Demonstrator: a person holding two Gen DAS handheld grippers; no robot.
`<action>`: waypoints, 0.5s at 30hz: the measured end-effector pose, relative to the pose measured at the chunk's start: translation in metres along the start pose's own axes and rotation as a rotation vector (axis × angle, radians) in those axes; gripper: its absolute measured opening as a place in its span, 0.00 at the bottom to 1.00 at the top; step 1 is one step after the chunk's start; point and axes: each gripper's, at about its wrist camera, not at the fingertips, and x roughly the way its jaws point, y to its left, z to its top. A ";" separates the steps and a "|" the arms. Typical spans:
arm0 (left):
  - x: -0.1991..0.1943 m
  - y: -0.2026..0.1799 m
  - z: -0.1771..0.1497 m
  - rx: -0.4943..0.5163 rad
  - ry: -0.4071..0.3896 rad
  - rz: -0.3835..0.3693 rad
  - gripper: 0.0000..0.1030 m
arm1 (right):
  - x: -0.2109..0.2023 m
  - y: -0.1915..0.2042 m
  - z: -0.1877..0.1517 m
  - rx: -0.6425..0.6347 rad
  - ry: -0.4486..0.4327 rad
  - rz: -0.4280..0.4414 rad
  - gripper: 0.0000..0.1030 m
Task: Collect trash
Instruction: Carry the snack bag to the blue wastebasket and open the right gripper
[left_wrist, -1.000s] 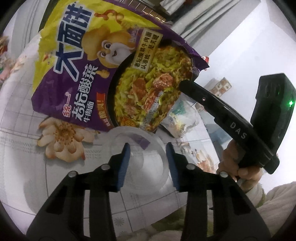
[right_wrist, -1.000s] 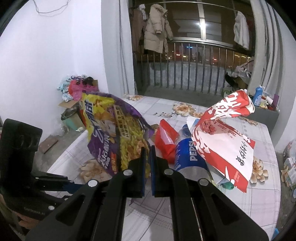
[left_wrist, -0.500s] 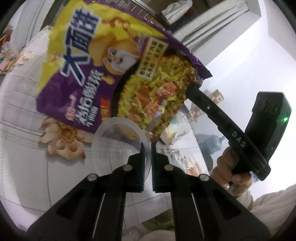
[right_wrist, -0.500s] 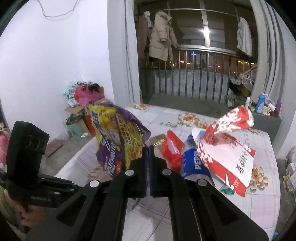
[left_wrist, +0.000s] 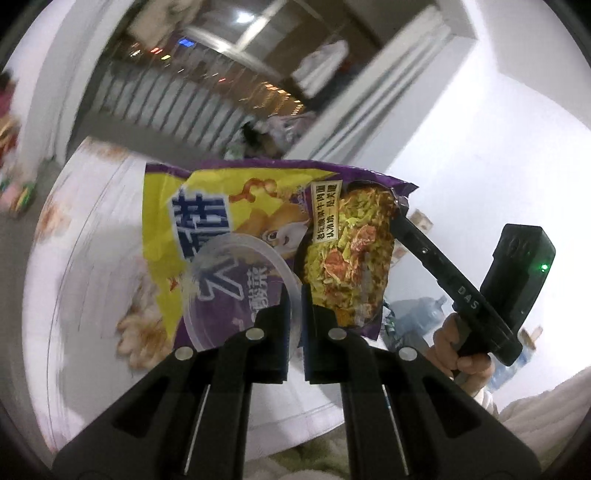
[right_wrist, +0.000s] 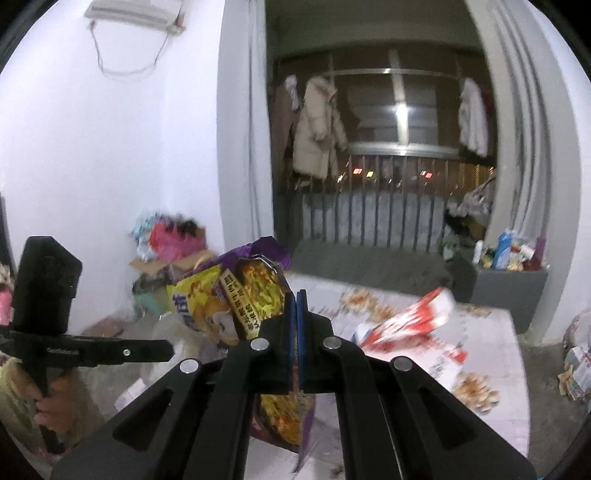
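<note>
My left gripper (left_wrist: 294, 295) is shut on the rim of a clear plastic lid (left_wrist: 236, 288), held up above the table. Behind the lid hangs a purple and yellow noodle bag (left_wrist: 266, 221). In the left wrist view the right gripper (left_wrist: 400, 206) pinches that bag's top right corner. Seen from the right wrist, my right gripper (right_wrist: 296, 299) is shut on the noodle bag (right_wrist: 236, 299), which dangles below it. The left gripper's body (right_wrist: 48, 295) shows at the far left there, held by a hand (right_wrist: 55, 402).
A table with a flowered cloth (right_wrist: 491, 373) lies below, with a red and white bag (right_wrist: 417, 325) on it. A heap of clutter and boxes (right_wrist: 170, 243) sits by the left wall. A grey bin with bottles (right_wrist: 509, 273) stands at the right, before the balcony railing (right_wrist: 369, 184).
The left gripper shut on the clear lid and lifted it off the table. The right gripper rose with the noodle bag. Both views now look higher into the room.
</note>
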 end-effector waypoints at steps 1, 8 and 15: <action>0.005 -0.012 0.007 0.027 0.000 -0.027 0.03 | -0.010 -0.004 0.004 0.003 -0.020 -0.015 0.01; 0.071 -0.122 0.047 0.240 0.040 -0.288 0.03 | -0.117 -0.055 0.025 0.028 -0.171 -0.275 0.01; 0.195 -0.256 0.033 0.426 0.212 -0.517 0.03 | -0.226 -0.128 0.002 0.159 -0.210 -0.657 0.01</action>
